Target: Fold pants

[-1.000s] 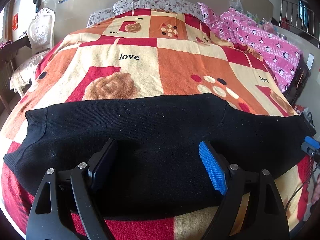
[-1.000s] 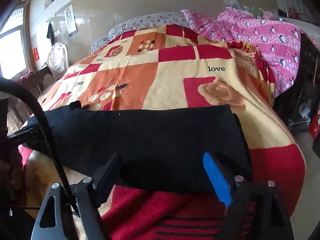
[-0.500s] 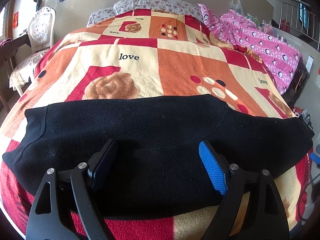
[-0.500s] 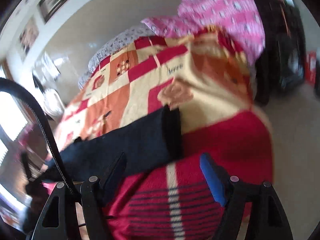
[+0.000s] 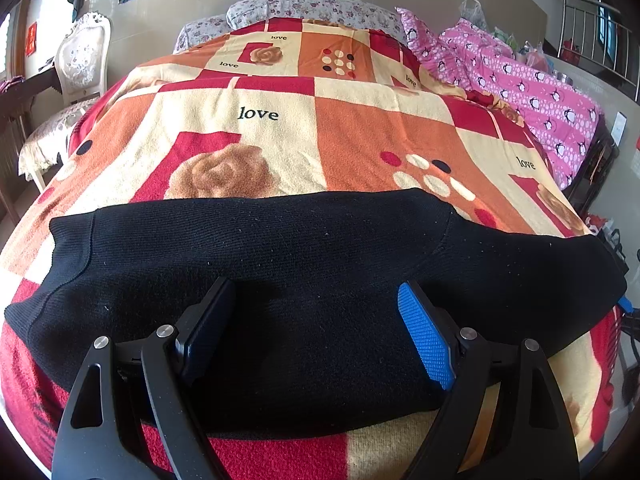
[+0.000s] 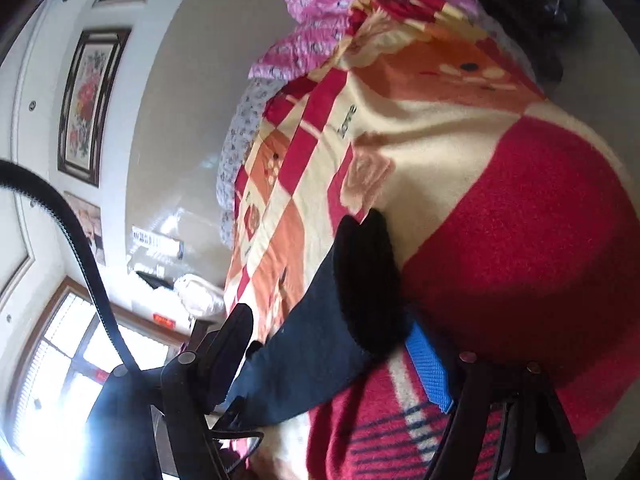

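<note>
Left wrist view: black pants [image 5: 320, 280] lie flat across the near end of a bed's patchwork blanket [image 5: 280, 136]; chair [image 5: 80, 60] at 10 o'clock, pink quilt [image 5: 520, 88] at 2. Left tool [image 5: 316, 332] spread above them. Right tool [image 6: 332, 364] spread around the cuff [image 6: 368, 280], tilted.

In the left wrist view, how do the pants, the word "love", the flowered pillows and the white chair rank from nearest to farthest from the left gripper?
1. Pants: directly under the open left gripper.
2. Word "love": mid-blanket, slightly left.
3 and 4. Pillows at the head of the bed, and chair at far left beside the bed: too close to call.
</note>
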